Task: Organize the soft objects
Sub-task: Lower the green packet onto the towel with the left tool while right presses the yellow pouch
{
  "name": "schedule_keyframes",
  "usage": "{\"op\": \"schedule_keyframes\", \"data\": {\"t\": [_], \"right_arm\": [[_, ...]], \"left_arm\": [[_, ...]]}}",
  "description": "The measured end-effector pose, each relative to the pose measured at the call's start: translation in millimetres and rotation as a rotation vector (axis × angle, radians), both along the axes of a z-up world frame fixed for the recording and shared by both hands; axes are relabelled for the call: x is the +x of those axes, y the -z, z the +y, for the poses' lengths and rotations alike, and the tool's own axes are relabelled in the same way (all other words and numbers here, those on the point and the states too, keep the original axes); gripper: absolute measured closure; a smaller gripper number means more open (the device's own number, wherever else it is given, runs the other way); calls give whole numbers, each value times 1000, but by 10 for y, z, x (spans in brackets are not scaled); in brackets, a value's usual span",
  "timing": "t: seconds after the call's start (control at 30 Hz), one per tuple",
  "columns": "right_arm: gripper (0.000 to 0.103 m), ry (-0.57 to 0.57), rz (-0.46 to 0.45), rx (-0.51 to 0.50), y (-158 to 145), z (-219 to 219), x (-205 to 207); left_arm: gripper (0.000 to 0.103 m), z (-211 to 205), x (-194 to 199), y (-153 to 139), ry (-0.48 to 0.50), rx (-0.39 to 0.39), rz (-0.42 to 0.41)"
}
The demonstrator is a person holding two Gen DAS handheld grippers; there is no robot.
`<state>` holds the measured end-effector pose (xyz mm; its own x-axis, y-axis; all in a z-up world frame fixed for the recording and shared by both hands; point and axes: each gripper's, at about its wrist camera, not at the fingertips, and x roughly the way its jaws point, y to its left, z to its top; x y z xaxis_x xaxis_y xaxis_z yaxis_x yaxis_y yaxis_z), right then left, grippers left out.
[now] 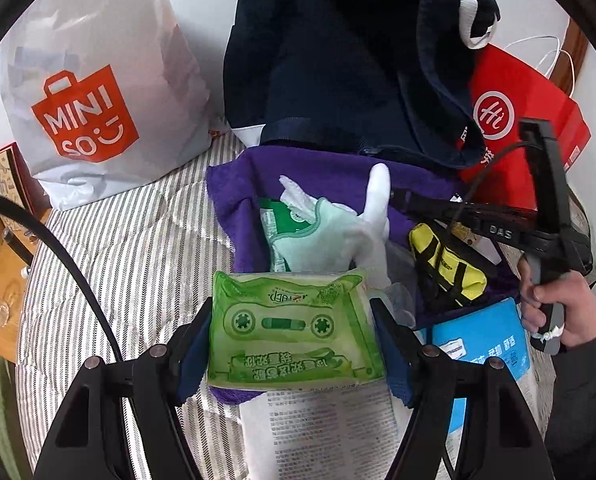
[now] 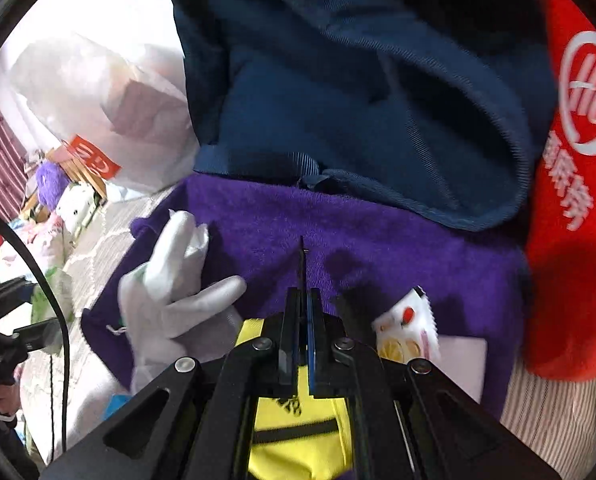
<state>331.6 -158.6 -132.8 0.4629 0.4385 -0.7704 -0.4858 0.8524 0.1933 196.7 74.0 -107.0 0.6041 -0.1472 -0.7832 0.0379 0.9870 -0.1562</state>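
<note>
Bed scene, striped bedsheet (image 1: 118, 248) underneath everything. Left gripper (image 1: 294, 336) pinching a green tissue pack (image 1: 294, 332) across its short sides, jaws spread wide only because the pack is that wide, pads flat against both edges. Held up over the pile, probably so it can go wherever the soft stuff is being gathered.

Right gripper (image 2: 302, 280) empty, jaws pressed fully together, nothing between them. Seen from the left wrist view with a hand (image 1: 553, 304) wrapped around the handle, hanging over the yellow pouch (image 2: 298, 432). Looks parked out of the way rather than mid-grab.

Purple towel (image 2: 357, 232) spread flat as a sort of base layer, with a white glove (image 2: 170, 292) lying limp on its left side and a small snack packet (image 2: 409, 328) near the right. Navy bag (image 2: 357, 80) standing open just behind the towel, mouth facing the pile, likely the destination, though hard to say from these angles. Red paper bag (image 2: 569, 200) and white shopping bag (image 1: 86, 92) flanking it against the wall.
</note>
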Motion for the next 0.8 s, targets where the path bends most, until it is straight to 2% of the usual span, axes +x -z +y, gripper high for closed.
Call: {"op": "schedule_keyframes", "data": {"t": [0.27,0.53,0.63,0.7,0.77,0.8], "right_arm": [[100,-42,95,-37,169,97,125],[97,-67,98,-76,165,135,98],[88,-63,102,-79,173,108,85],[71,-59,98,-73,154,73,62],[60,-60,94,-62,126,30,28],[60,-59,87,-61,111,16,2]], "left_arm": [[32,59,12,54,-3,-10,10],[32,61,-22,27,3,-16,9],[32,48,-37,4,4,-10,10],[32,36,-45,-13,7,-9,7],[32,21,-39,-19,8,-11,9],[32,11,-35,-22,8,-9,10]]}}
